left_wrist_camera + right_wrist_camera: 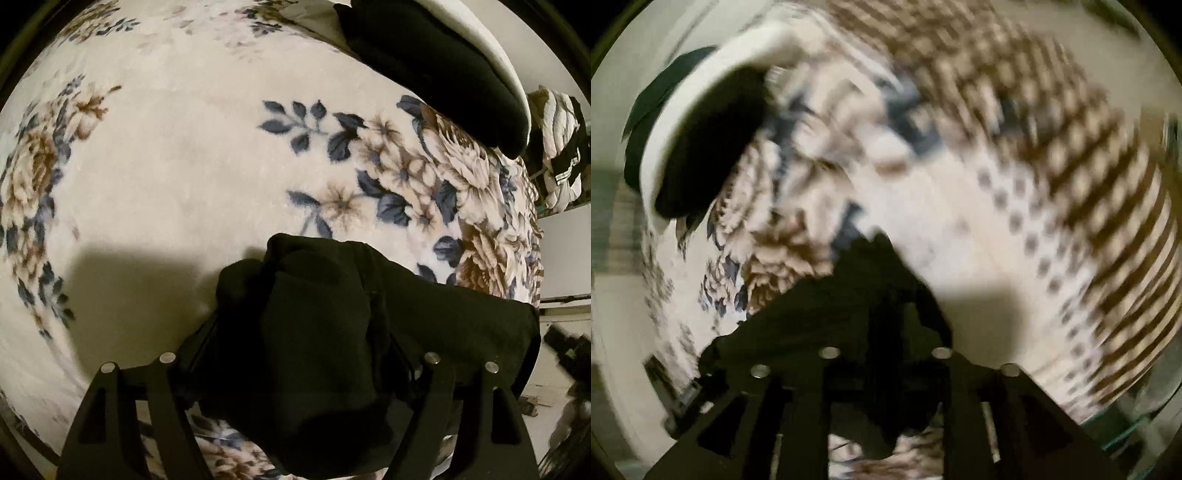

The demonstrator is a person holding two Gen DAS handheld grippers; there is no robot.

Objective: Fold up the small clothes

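Floral blanket [184,166] under bunched black garment [314,332] between left fingers [199,332]

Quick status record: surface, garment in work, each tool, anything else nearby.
surface: floral blanket
garment: black cloth, bunched, draped across the left tool
left tool: set wide, cloth between its fingers; grip unclear
right tool: dark cloth at its fingers; view blurred, grip unclear
nearby: white basket holding more dark clothes

Bed under a cream floral blanket [192,155]; bunched black garment [314,325] on it, black-filled white tub [506,62] at far edge
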